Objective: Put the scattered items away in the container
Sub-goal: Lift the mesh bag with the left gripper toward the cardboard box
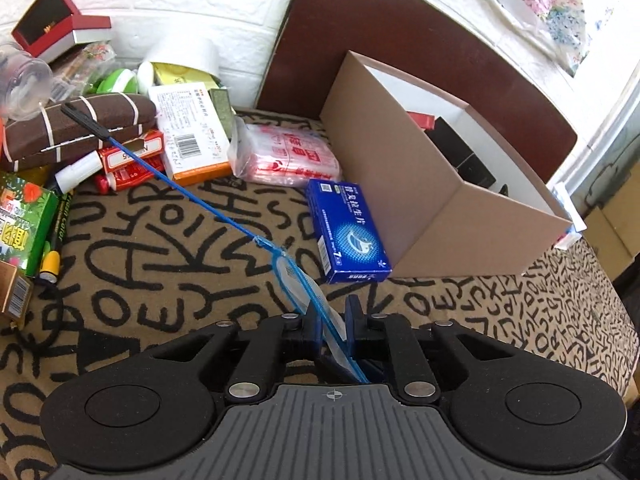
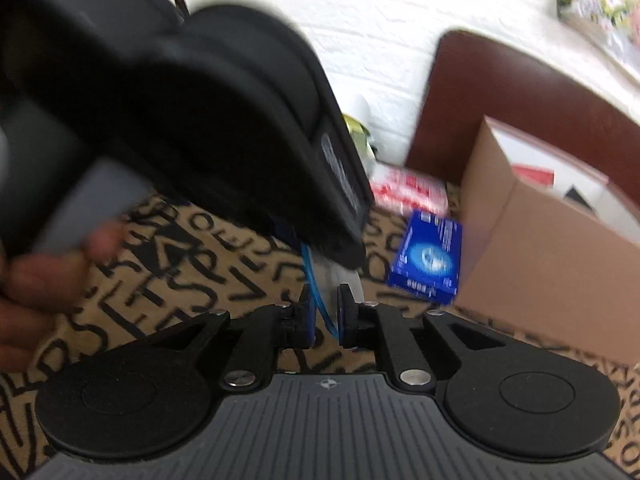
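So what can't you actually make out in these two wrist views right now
- Box contents: left wrist view, its near wall hides most of the inside.
- Blue packet lettering: right wrist view, motion blur.
- Clutter pile beside the brown case: right wrist view, the left gripper's body blocks it.
- Blue swatter head end: left wrist view, hidden between the jaws.

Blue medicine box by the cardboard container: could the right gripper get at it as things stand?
Probably not yet: the right gripper has a blue strip between its fingers, though the blue medicine box lies uncovered ahead.
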{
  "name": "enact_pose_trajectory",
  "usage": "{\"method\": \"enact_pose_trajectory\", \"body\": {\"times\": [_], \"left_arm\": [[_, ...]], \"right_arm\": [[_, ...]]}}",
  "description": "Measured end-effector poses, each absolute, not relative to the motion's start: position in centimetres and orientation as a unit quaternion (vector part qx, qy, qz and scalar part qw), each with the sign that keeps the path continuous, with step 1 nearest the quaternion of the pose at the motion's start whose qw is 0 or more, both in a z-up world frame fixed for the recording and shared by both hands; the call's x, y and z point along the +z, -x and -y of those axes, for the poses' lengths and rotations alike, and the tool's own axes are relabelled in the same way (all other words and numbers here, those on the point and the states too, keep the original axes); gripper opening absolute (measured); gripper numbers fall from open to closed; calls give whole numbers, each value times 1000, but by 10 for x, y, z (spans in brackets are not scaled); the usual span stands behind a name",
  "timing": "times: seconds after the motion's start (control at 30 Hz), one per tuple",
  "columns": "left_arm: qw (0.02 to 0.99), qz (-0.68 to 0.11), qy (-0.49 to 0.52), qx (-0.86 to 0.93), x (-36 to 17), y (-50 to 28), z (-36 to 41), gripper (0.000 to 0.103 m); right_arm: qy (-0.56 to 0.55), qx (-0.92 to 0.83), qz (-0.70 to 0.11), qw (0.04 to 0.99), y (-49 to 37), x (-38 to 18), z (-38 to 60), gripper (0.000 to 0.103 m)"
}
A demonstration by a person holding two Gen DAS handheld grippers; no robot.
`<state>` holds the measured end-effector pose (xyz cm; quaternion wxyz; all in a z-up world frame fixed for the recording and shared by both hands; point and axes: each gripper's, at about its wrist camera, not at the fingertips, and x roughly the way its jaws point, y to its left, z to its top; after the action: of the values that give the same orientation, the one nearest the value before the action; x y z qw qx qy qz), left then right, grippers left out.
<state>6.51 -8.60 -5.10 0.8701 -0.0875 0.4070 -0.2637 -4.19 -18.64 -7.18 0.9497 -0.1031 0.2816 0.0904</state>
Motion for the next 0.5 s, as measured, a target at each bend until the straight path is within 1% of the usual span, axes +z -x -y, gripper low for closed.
{"method": "enact_pose_trajectory", "body": {"times": [0.1,0.2,0.33,0.5], "left_arm": [[871,-407,92,-260,-48,-67,85,10],[877,-393,86,-265,-35,-66,87,10],[887,-364,65,-278,-10,-64,99,10],[888,-340,52,-304,23,-65,123,10]], "right_arm": [[96,94,-284,949,39,-74,188,13],[92,106,-273,952,43,-67,187,9],[77,110,-247,960,48,-49,190,6],[51,100,-211,971,52,-23,202,6]]}}
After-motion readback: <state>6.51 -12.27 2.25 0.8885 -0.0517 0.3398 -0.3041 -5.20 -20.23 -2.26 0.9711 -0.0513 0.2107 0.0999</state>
